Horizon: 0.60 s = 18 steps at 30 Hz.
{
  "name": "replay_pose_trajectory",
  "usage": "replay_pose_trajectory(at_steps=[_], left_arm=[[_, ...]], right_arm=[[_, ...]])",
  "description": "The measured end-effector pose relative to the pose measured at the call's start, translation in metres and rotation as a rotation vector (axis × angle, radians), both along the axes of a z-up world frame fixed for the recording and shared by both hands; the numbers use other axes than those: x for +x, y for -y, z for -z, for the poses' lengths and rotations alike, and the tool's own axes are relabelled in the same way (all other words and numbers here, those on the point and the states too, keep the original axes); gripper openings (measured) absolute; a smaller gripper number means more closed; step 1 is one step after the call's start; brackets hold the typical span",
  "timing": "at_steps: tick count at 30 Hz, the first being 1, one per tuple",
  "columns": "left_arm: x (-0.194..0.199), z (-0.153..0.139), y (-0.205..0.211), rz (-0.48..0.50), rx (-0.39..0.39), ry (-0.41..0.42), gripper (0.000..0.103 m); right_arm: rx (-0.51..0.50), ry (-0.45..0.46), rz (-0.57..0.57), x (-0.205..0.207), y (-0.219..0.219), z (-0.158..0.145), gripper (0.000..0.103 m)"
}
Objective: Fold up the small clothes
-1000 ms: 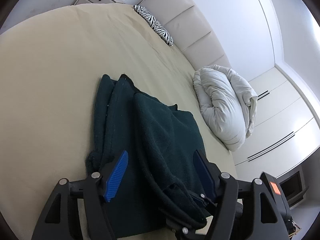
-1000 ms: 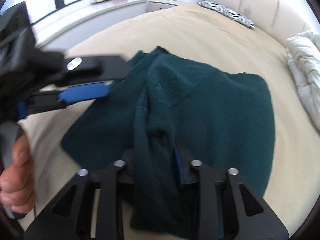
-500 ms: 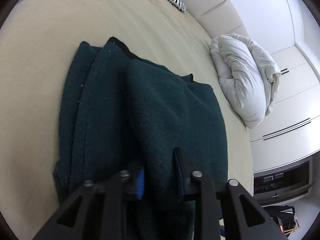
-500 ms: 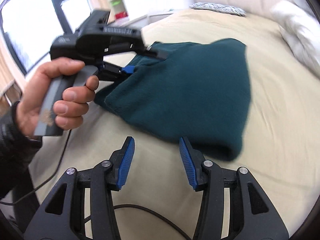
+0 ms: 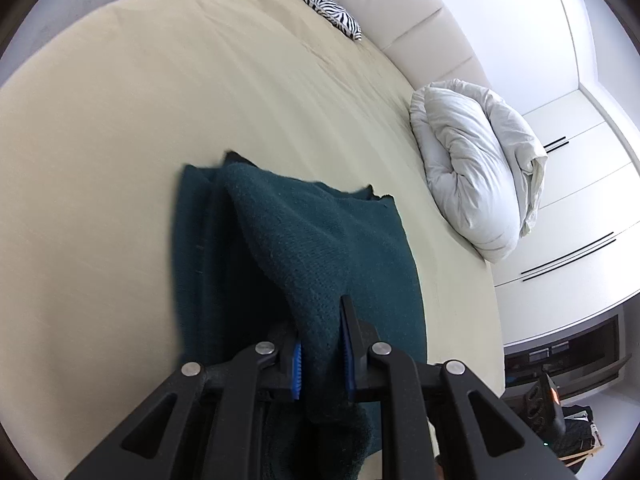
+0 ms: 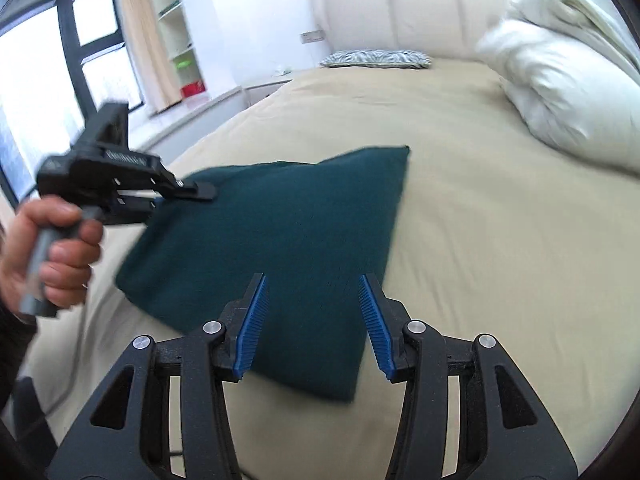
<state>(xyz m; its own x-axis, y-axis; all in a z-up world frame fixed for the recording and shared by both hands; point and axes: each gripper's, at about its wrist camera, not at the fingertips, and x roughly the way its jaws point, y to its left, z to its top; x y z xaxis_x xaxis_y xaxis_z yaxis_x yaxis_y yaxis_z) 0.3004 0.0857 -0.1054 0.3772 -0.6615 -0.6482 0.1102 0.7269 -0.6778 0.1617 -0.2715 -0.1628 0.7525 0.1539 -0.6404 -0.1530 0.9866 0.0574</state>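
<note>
A dark green knitted garment (image 5: 304,240) lies folded on the beige bed (image 5: 160,100). My left gripper (image 5: 320,332) has a raised fold of its near edge between the blue pads, and the jaws are closing on it. In the right wrist view the garment (image 6: 288,220) is a flat, slightly blurred shape, and the left gripper (image 6: 192,192) grips its left edge, held by a person's hand (image 6: 52,256). My right gripper (image 6: 312,284) hovers open over the garment's near corner with nothing between its fingers.
A bunched white duvet (image 5: 472,172) lies at the bed's right side and a zebra-print pillow (image 5: 320,4) by the padded headboard. White wardrobe doors (image 5: 580,220) stand beyond the bed. A window (image 6: 40,92) and shelves are at the left. A thin cable (image 6: 72,380) trails near the bed's front edge.
The left jaws went from wide open to pinched on a fold of the garment and lifted it. The right gripper let go of the garment, drew back and now stands open.
</note>
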Motion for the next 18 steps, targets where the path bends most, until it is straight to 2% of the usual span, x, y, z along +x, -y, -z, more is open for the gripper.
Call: replay_pose_trajectory(at_steps=[3,5,7,8,9,11,15,18], left_arm=[[0.001,0.009,-0.024,-0.042,0.000,-0.019,0.017],[0.003,0.027,-0.031,-0.052,0.015,-0.047,0.017],[0.006,0.048,-0.030,-0.053,0.011,-0.079,0.017],[0.005,0.052,-0.032,-0.061,-0.005,-0.074,0.017],[0.004,0.054,-0.034,-0.073,-0.027,-0.069,0.018],[0.001,0.054,-0.035,-0.078,-0.030,-0.063,0.020],[-0.006,0.041,-0.036,-0.086,0.027,-0.040,0.024],[-0.025,0.016,-0.036,-0.155,0.138,0.053,0.028]], right_arm=[[-0.051,-0.046,-0.029,0.014,-0.009,0.005,0.045],[-0.072,-0.046,-0.044,0.020,-0.021,0.012,0.045],[-0.119,-0.050,-0.062,0.023,-0.033,0.020,0.049],[-0.139,-0.055,-0.067,0.023,-0.035,0.023,0.056],[-0.164,-0.057,-0.064,0.022,-0.039,0.028,0.058],[-0.192,-0.054,-0.070,0.017,-0.043,0.033,0.058],[-0.159,-0.076,-0.062,0.016,-0.037,0.031,0.056],[-0.170,-0.094,-0.049,0.016,-0.027,0.034,0.054]])
